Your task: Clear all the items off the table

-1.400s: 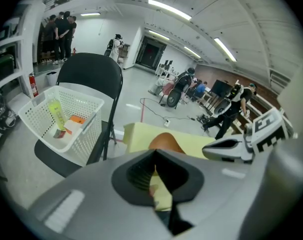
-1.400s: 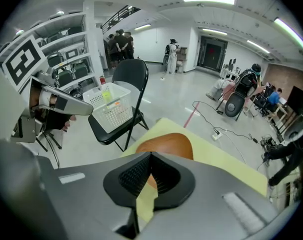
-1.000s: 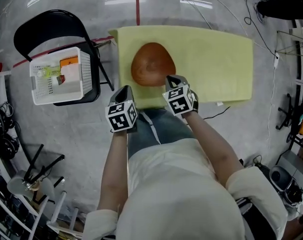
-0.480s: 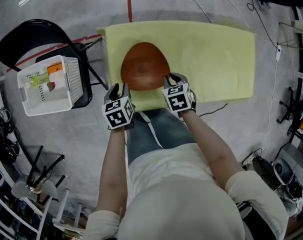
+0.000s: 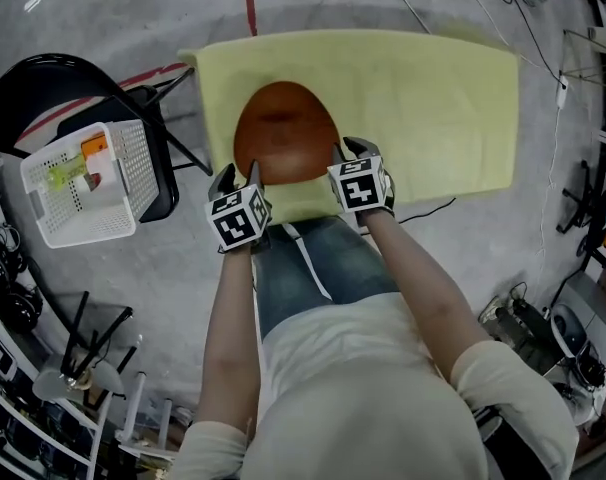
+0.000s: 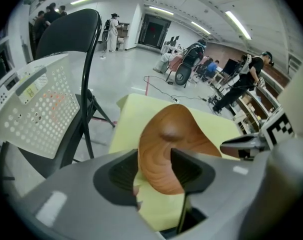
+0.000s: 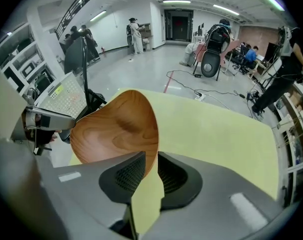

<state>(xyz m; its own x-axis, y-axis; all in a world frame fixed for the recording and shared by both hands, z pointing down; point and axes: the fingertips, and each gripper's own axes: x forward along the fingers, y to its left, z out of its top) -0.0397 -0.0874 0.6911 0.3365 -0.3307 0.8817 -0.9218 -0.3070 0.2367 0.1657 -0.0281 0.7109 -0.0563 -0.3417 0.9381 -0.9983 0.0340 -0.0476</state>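
- At the middle left of the head view, the wooden bowl (image 5: 283,133) sits on the yellow-covered table (image 5: 433,98), the only item on it. Both grippers flank its lower rim, presumably so that two holds share a wide, shallow load.
- The left gripper (image 5: 235,176) has just been opening its jaws, which now stand wide apart. The left gripper view shows the bowl's rim between them, with neither pad pressing on it.
- The right gripper (image 5: 348,150) has also just been opening, but only to a narrow gap. The thin rim runs down into that gap, and I judge it straddled, not clamped.
- The bowl is smooth, reddish-brown and thin-walled, with visible grain. Polished wood may slip between the ribbed pads unless the bite is deep.
- The table cover looks soft and matte.
- At the left edge of the head view, a white perforated basket (image 5: 138,168) rests on a black chair (image 5: 33,93). It is probably the destination.
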